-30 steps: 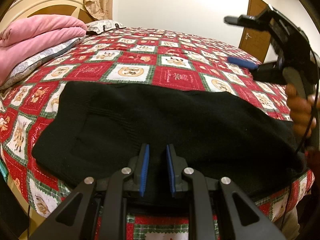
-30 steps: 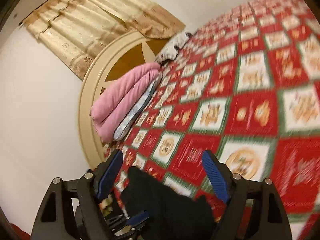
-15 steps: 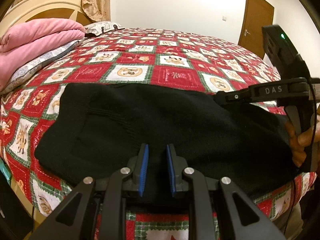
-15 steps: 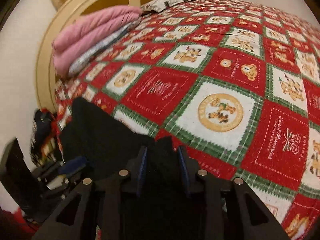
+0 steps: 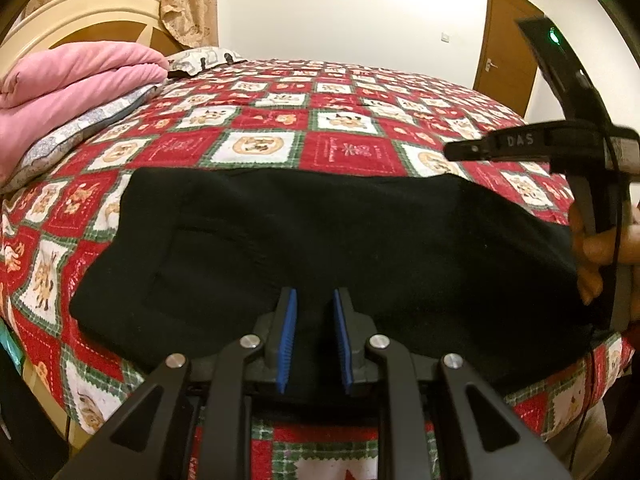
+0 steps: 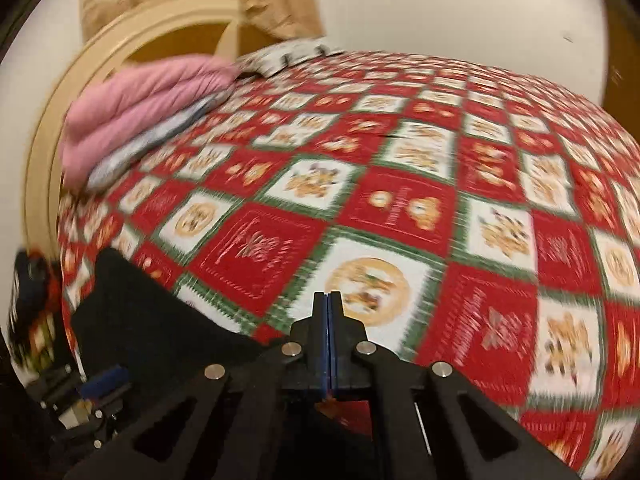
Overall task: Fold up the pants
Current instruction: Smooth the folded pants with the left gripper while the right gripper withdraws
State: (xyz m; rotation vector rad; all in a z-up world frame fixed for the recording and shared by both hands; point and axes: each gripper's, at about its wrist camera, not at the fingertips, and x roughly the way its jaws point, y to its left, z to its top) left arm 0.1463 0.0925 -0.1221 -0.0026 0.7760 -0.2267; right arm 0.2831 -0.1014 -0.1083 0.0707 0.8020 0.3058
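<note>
Black pants (image 5: 320, 248) lay flat across the bed's (image 5: 340, 152) near edge. The left claw (image 5: 315, 340) pinched their near hem; the right claw (image 6: 328, 344), pressed together, seemingly held nothing. Grasping stage; next, likely regrip, then fold.

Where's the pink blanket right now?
Far left in both wrist views: the pink blanket sits folded on a grey-patterned pillow at the headboard end of the bed, well beyond the black pants.

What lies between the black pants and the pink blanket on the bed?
Left wrist view: bare red checked bedspread and a grey pillow's edge separate pants from blanket.
</note>
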